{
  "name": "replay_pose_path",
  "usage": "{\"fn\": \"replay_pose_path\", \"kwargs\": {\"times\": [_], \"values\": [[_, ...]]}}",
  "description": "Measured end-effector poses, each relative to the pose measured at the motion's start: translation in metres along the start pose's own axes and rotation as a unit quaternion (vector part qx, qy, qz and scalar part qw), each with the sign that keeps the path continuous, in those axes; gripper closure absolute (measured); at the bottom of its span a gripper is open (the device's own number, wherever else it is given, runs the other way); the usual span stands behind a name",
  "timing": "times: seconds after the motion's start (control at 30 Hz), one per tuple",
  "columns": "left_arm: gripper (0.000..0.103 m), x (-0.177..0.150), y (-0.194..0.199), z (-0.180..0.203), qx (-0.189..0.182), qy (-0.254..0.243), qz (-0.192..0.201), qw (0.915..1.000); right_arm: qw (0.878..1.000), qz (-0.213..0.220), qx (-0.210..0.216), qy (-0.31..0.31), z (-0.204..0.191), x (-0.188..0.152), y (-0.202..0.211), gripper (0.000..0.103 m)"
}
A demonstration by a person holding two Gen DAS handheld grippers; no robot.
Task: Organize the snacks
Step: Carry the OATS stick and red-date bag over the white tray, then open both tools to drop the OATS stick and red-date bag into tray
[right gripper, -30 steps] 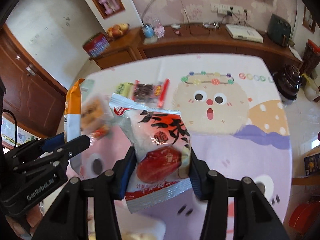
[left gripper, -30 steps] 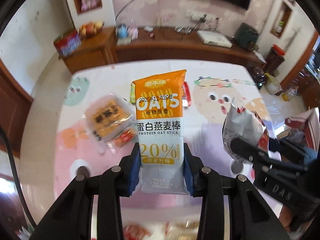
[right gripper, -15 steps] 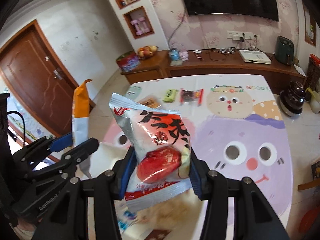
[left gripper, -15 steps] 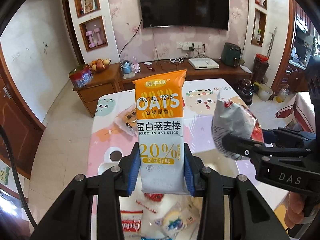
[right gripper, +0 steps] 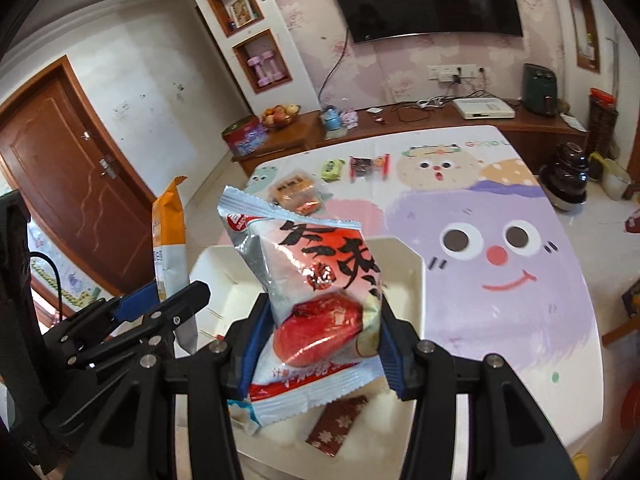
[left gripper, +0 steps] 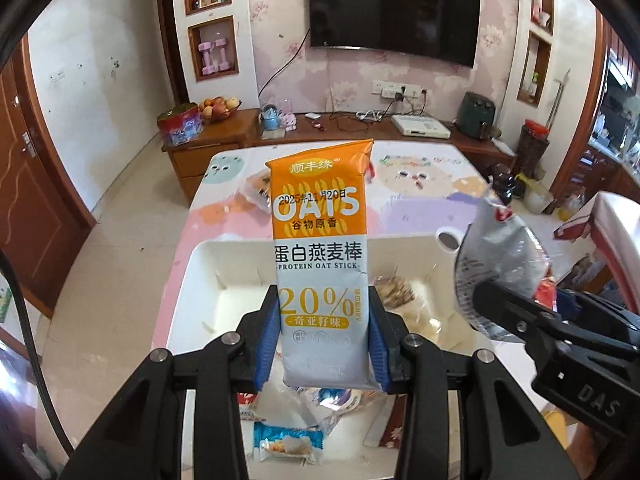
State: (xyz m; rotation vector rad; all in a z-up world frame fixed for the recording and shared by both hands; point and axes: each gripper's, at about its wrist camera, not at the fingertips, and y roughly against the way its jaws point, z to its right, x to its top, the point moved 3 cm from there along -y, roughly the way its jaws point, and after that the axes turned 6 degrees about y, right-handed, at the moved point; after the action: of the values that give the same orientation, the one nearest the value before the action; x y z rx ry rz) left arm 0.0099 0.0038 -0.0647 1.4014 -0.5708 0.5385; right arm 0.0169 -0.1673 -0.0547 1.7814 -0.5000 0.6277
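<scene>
Pinching an orange-and-white oat stick packet [left gripper: 320,264] upright between its blue pads, the left hand-held gripper [left gripper: 322,340] is hovering over a white tray [left gripper: 208,268] on the desk [right gripper: 500,308]. The right hand-held gripper [right gripper: 316,344] is clamping a red date snack bag [right gripper: 316,292] just beside it, above the same tray. More wrapped snacks [right gripper: 366,167] are lying well apart at the desk's far edge.

Upright orange-and-white oat stick packet [left gripper: 320,256], silver-and-red date snack bag [right gripper: 320,296], both above white tray [left gripper: 208,276]
</scene>
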Motion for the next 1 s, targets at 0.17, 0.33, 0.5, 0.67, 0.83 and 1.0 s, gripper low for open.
{"fn": "replay_pose_path", "kwargs": {"times": [0.17, 0.33, 0.5, 0.67, 0.83, 1.0], "values": [[0.065, -0.013, -0.014, -0.004, 0.014, 0.003, -0.013, 0.9998, 1.0, -0.012, 0.005, -0.009, 0.002, -0.011, -0.006, 0.053], [0.065, -0.019, -0.023, -0.004, 0.014, 0.007, -0.032, 0.9994, 1.0, -0.025, 0.003, 0.001, -0.004, -0.015, -0.012, 0.053], [0.065, -0.019, -0.026, -0.006, 0.013, 0.009, -0.037, 0.9992, 0.999, -0.043, 0.0, 0.02, -0.013, -0.02, -0.019, 0.053], [0.065, -0.02, -0.031, -0.008, 0.012, 0.014, -0.044, 0.9989, 0.998, -0.055, -0.004, 0.022, -0.014, -0.023, -0.024, 0.053], [0.064, -0.019, -0.035, -0.009, 0.014, 0.016, -0.05, 0.9985, 0.998, -0.063, -0.005, 0.02, -0.014, -0.025, -0.027, 0.052], [0.02, -0.02, -0.042, -0.017, 0.051, 0.032, -0.063, 0.9962, 0.997, -0.077, -0.01, 0.021, -0.014, -0.026, -0.032, 0.051]]}}
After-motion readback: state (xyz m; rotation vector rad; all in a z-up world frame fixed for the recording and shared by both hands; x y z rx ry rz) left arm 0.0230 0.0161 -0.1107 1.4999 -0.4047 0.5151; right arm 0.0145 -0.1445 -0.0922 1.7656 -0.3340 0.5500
